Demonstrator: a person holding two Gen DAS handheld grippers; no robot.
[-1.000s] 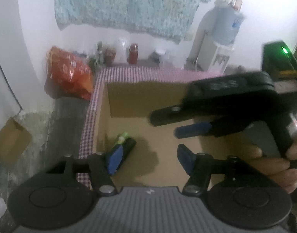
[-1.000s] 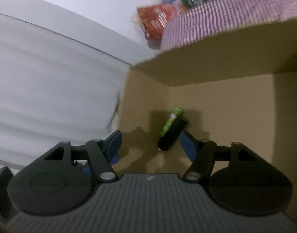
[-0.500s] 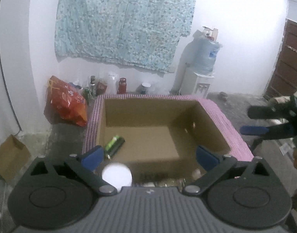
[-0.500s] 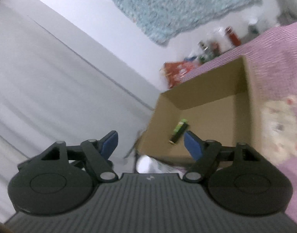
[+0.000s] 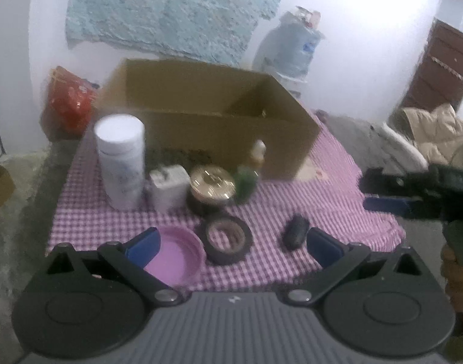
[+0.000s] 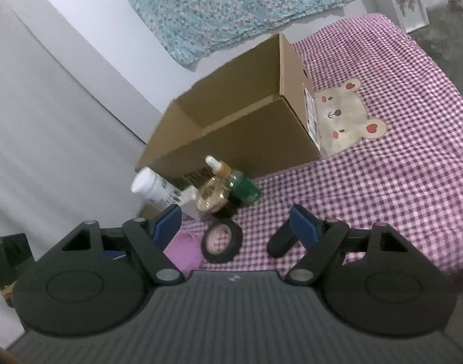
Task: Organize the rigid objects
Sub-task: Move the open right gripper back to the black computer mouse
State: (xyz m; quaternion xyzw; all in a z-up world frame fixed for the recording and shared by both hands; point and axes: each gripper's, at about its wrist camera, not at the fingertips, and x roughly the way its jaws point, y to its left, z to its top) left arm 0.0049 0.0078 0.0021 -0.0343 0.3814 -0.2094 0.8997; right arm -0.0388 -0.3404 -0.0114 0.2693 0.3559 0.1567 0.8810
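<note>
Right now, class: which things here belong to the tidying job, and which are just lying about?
Job: box, white bottle, gold-lidded jar, tape roll, pink lid, green bottle.
Lying about: red bag, water dispenser, wall cloth.

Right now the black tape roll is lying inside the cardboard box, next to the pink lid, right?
Not quite. The black tape roll lies on the checked cloth in front of the cardboard box, not inside it. It is next to the pink lid, as the left wrist view shows.
</note>
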